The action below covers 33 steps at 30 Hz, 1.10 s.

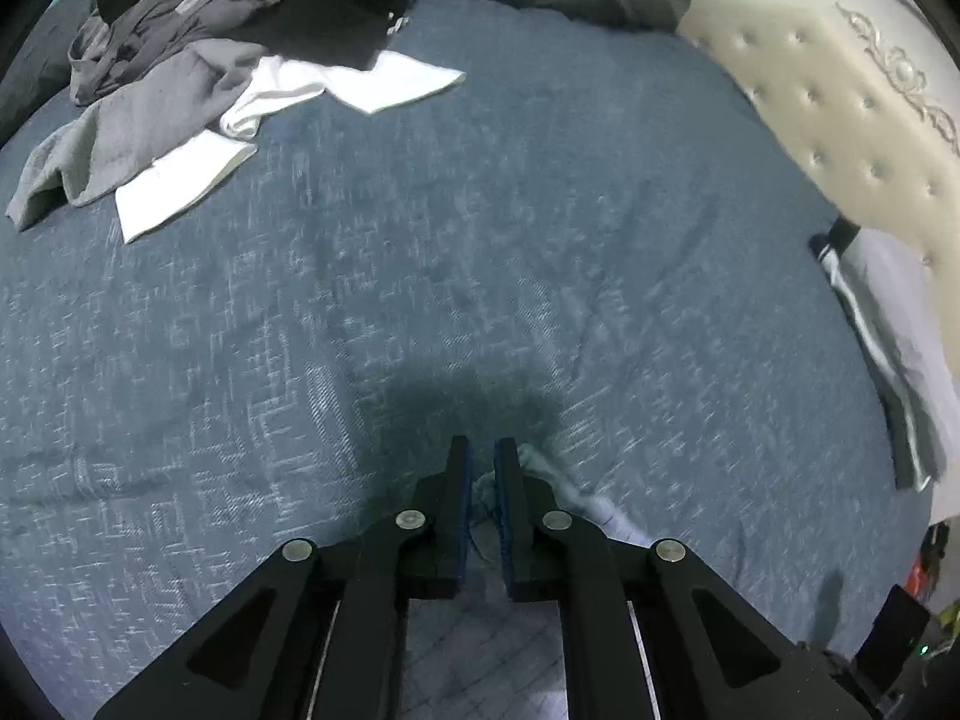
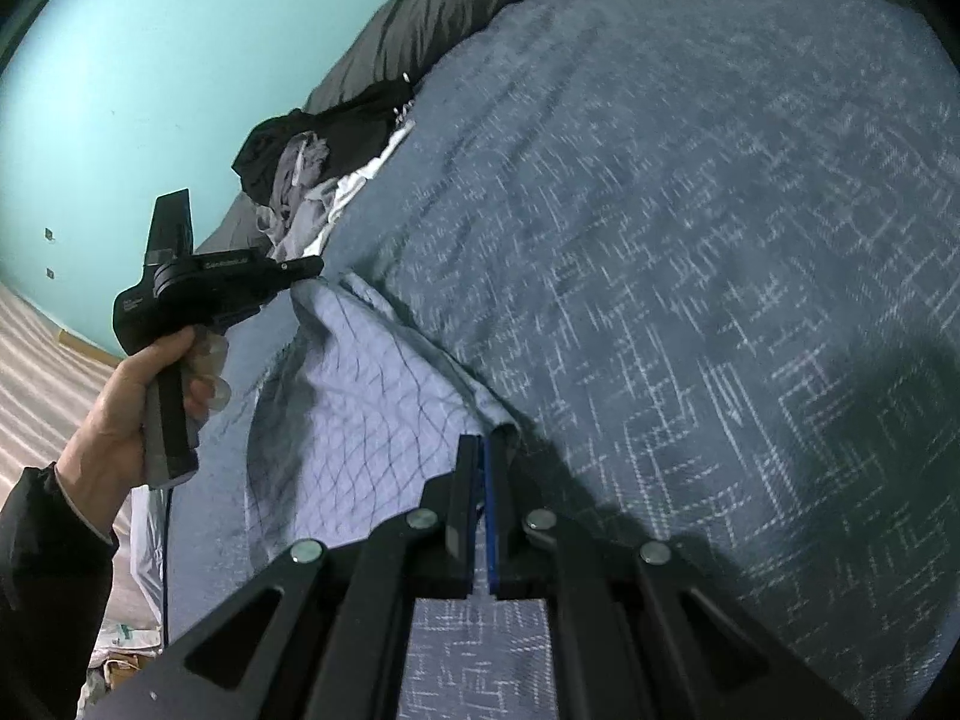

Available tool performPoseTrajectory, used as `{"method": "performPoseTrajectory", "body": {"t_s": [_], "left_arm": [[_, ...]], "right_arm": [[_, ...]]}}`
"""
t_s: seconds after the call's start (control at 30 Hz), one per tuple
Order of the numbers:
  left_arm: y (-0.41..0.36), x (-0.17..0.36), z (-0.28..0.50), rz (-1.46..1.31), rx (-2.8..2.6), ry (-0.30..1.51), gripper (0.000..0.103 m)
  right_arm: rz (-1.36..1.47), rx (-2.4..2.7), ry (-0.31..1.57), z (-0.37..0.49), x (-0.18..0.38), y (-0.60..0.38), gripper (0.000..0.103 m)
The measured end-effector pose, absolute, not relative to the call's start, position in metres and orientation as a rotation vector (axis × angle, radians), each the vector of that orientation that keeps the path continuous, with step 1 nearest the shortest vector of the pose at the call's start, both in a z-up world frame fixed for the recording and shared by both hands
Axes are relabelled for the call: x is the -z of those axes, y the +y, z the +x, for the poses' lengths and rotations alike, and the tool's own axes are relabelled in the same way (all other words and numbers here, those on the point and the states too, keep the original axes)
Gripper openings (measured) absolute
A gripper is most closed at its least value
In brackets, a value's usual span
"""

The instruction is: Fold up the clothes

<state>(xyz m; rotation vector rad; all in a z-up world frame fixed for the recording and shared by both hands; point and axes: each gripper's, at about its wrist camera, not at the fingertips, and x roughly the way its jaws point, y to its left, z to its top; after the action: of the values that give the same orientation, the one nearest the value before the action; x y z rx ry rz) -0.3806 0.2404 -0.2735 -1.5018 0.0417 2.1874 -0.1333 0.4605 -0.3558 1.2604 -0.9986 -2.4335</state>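
Your right tongs (image 2: 480, 444) are pressed together on the hem of the pale lilac garment with the thin dark diamond check (image 2: 360, 408), right at the near edge of the bed. Your left tongs (image 1: 483, 450) stand with only a narrow gap, and a bunched corner of the same garment fills it. From the right wrist view the cloth climbs taut to that tip, so I judge the corner is held there too. Your left hand (image 2: 120, 408) grips its handle off the near side of the bed, and the garment hangs between the two tongs, partly over the edge.

The step in hand looks like laying the garment out flat on the blue-grey woven bedspread (image 1: 480, 240). To do it well, keep the hem stretched between both tongs as you bring it onto the open middle. Let the hanging part touch down first, then draw it away from the near edge so it lies without creases. Let go only when both corners rest on the bedspread, or the loose side may slide off.

Stay well apart from the heap of black, grey and white clothes (image 1: 240, 48) at the far left corner, and from the folded striped pieces (image 1: 888, 348) along the right edge by the cream tufted headboard (image 1: 840, 108)
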Motion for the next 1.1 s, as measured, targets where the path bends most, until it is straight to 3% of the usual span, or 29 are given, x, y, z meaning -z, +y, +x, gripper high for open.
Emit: {"method": "performPoseTrajectory", "body": {"t_s": [0.07, 0.1, 0.13, 0.3, 0.63, 0.97, 1.03, 1.1], "left_arm": [[0.233, 0.269, -0.379, -1.477, -2.188, 0.023, 0.029], [0.228, 0.266, -0.379, -1.473, -2.188, -0.007, 0.042], [0.221, 0.263, -0.379, -1.468, -2.19, -0.04, 0.047], [0.191, 0.242, -0.379, -1.428, -2.206, -0.105, 0.049], [0.125, 0.256, -0.345, -1.432, -2.212, 0.005, 0.049], [0.091, 0.292, -0.329, -1.51, -2.175, -0.175, 0.044], [0.088, 0.295, -0.33, -1.519, -2.164, -0.216, 0.024], [0.086, 0.297, -0.33, -1.52, -2.158, -0.242, 0.011]], "right_arm": [[1.264, 2.429, -0.999, -0.133, 0.356, 0.46, 0.002], [1.262, 2.429, -0.996, -0.133, 0.355, 0.459, 0.002], [1.262, 2.429, -0.995, -0.133, 0.355, 0.459, 0.002], [1.265, 2.42, -1.016, -0.132, 0.356, 0.462, 0.002], [1.261, 2.405, -1.046, -0.132, 0.356, 0.463, 0.002], [1.271, 2.405, -1.051, -0.133, 0.358, 0.462, 0.002], [1.272, 2.403, -1.054, -0.133, 0.358, 0.462, 0.002], [1.272, 2.402, -1.058, -0.133, 0.358, 0.462, 0.002]]}}
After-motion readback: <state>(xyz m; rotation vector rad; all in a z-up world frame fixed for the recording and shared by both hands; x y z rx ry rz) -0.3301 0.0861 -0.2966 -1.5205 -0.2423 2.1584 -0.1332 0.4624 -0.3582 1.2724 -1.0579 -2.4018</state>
